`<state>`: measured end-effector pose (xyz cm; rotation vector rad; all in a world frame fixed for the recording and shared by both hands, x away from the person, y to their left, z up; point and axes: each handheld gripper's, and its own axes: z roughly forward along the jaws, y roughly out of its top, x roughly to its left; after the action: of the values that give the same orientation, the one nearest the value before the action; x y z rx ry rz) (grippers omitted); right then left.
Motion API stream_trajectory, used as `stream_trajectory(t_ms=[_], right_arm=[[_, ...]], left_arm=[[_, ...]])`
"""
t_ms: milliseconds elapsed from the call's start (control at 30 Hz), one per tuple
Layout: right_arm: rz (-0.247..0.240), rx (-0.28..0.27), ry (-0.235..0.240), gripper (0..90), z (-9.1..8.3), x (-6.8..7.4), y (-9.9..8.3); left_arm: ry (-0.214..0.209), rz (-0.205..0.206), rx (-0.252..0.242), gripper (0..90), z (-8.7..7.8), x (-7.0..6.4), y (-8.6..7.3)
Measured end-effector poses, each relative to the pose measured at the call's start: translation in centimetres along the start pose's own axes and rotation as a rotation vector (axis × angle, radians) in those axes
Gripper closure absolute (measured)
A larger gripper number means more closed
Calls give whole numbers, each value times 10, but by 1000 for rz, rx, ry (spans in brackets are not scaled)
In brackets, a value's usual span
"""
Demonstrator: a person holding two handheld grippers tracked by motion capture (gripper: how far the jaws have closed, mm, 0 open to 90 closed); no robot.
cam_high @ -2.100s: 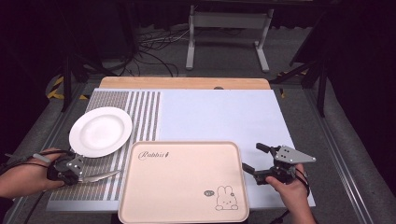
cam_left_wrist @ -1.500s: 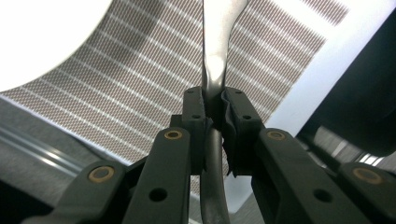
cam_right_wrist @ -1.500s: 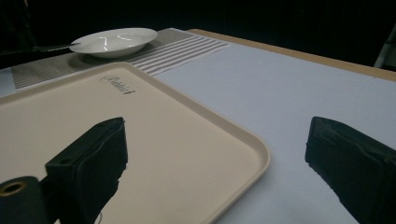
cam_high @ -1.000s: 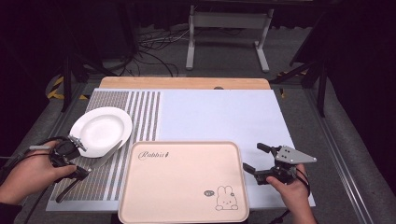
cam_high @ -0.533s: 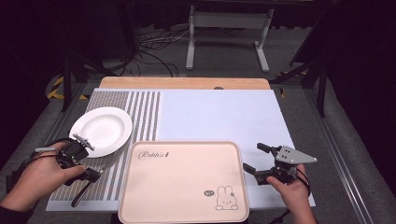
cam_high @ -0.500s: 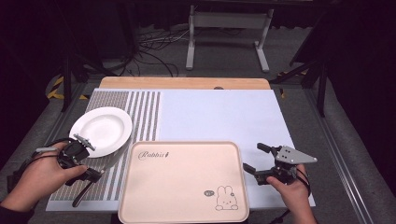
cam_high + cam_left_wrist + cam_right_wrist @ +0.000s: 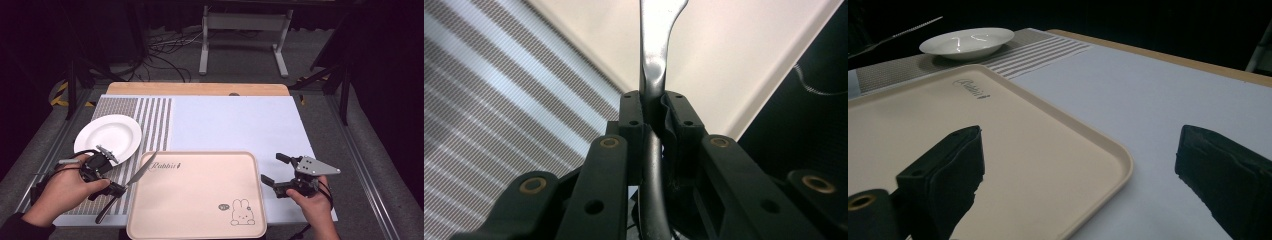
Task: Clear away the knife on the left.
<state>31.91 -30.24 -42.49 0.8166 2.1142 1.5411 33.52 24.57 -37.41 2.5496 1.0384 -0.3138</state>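
Observation:
My left gripper (image 7: 116,188) is shut on a knife (image 7: 141,170) with a black handle and a silver blade. The blade points up and right, and its tip reaches the left edge of the beige tray (image 7: 200,200). In the left gripper view the knife (image 7: 658,45) runs straight up between the shut jaws of my left gripper (image 7: 654,107), over the tray (image 7: 744,45). A white plate (image 7: 108,136) lies on the striped mat (image 7: 150,120) just beyond that hand. My right gripper (image 7: 272,169) stands open beside the tray's right edge, holding nothing.
The tray (image 7: 998,150) bears a rabbit drawing (image 7: 240,212) and the word "Rabbit". A pale blue mat (image 7: 235,125) covers the table's middle and right. The plate (image 7: 967,40) sits far across. A metal stand (image 7: 242,30) and cables lie beyond the table.
My left gripper has moved right toward the tray with the knife, swinging the blade up and over the tray's left edge. The right gripper has stayed still and open.

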Motion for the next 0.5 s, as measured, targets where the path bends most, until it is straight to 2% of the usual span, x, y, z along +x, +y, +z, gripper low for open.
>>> stream_trajectory(t_ms=[500], right_arm=[[4, -5, 0, 64, -1, -1, 0]], left_arm=[[-45, 47, -3, 801, 19, -17, 19]])
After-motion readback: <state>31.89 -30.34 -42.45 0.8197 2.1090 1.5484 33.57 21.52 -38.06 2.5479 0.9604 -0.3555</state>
